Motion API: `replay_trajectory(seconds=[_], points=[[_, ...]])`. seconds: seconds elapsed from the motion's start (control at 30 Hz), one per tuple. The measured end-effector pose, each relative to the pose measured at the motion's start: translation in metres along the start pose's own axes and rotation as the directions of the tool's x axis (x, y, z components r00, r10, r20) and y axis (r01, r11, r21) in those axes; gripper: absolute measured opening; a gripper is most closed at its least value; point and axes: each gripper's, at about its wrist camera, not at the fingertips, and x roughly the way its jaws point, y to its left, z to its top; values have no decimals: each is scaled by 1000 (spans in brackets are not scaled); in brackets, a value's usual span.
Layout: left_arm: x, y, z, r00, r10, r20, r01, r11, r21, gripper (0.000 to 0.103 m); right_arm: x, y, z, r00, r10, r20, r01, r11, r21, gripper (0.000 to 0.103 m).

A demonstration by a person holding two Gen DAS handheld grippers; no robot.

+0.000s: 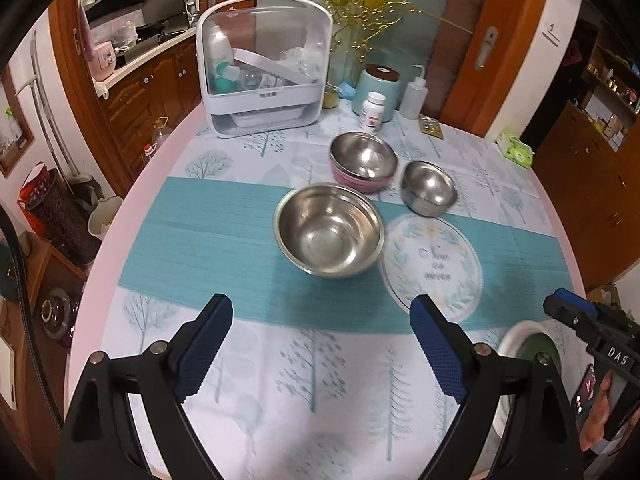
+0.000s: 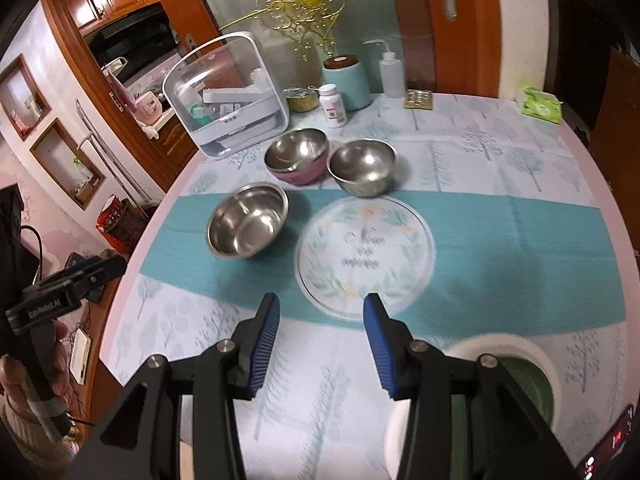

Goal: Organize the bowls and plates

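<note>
Left gripper is hovering with fingers wide and empty. The big steel bowl is sitting mid-bench: likely light, rigid, slippery, best pinched over its rim. The plate beside it looks fragile; edge grip. Right gripper is hovering half-spread, empty.

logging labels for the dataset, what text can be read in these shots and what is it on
"DAS": label on the right gripper's body, left wrist view.
"GenRobot.AI": side of the left gripper's body, right wrist view.
Floral plate: script in its centre, too blurred to read.
White pill bottle: label too small.
White wall sign: illegible.
</note>
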Motion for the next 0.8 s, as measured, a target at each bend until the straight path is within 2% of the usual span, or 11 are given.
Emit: replay_trajectory(seconds=[0.17,0.33,0.67,0.73,0.8], points=[[49,23,32,998,-26,-57,26,1000,-3,90,40,12,29,1000,-8,-12,8,1000,20,44],[109,41,56,990,-67,-123,66,998,-14,90,97,22,50,998,-21,-59,25,998,60,44],[206,54,81,962,-134,-236,138,991,-1,89,187,31,62,986,-18,-168,48,983,178,44],[219,55,83,958,-137,-250,144,990,9,86,199,34,62,983,-18,-184,53,981,189,44],[229,55,84,953,-144,-265,154,988,16,74,209,34,61,980,-19,-199,59,978,200,44]])
